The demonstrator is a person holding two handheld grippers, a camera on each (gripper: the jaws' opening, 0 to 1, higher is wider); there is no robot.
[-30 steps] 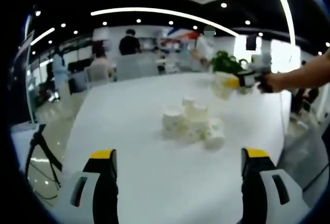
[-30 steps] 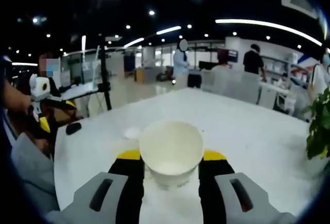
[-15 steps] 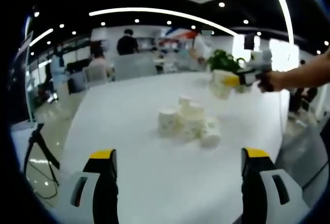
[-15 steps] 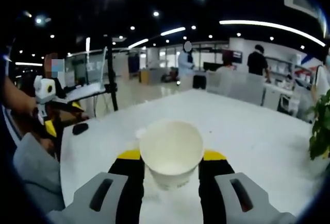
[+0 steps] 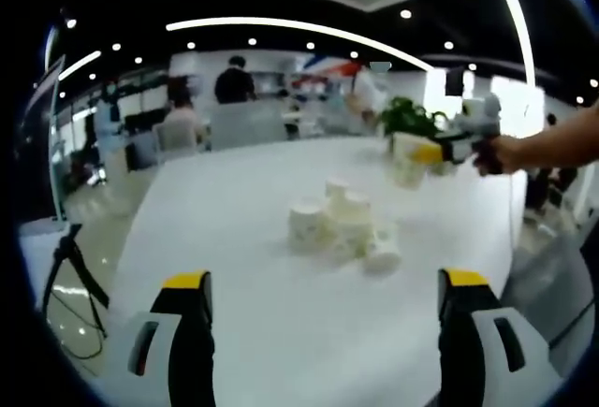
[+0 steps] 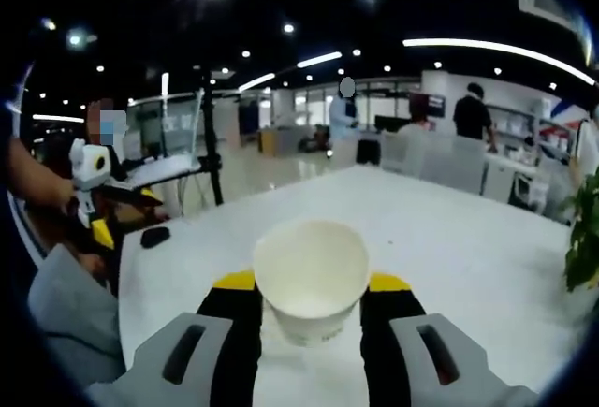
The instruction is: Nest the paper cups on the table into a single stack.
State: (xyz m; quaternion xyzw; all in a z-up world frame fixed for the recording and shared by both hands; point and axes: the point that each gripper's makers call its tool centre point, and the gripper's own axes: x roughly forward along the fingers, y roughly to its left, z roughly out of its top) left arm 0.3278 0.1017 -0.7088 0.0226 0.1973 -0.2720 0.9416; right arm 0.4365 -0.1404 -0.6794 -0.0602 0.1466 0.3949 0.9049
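Note:
Several white paper cups [image 5: 344,225] sit clustered on the white table [image 5: 234,267], some upright, one lying on its side at the cluster's right. My left gripper [image 5: 323,327] is open, well short of the cluster, with nothing between its jaws. My right gripper [image 6: 311,309] is shut on a white paper cup [image 6: 311,279], mouth toward the camera. In the left gripper view that right gripper [image 5: 421,156] hangs with its cup [image 5: 406,162] above the table, to the upper right of the cluster. In the right gripper view the left gripper [image 6: 92,187] appears at the far left.
A green potted plant [image 5: 408,114] stands at the table's far right side. A tripod [image 5: 70,271] is on the floor to the left of the table. Chairs and people fill the office behind. A small dark object [image 6: 154,236] lies near the table's edge.
The right gripper and its cup have shifted slightly right and lower in the left gripper view. Both views drifted a little; the cluster of cups has not moved.

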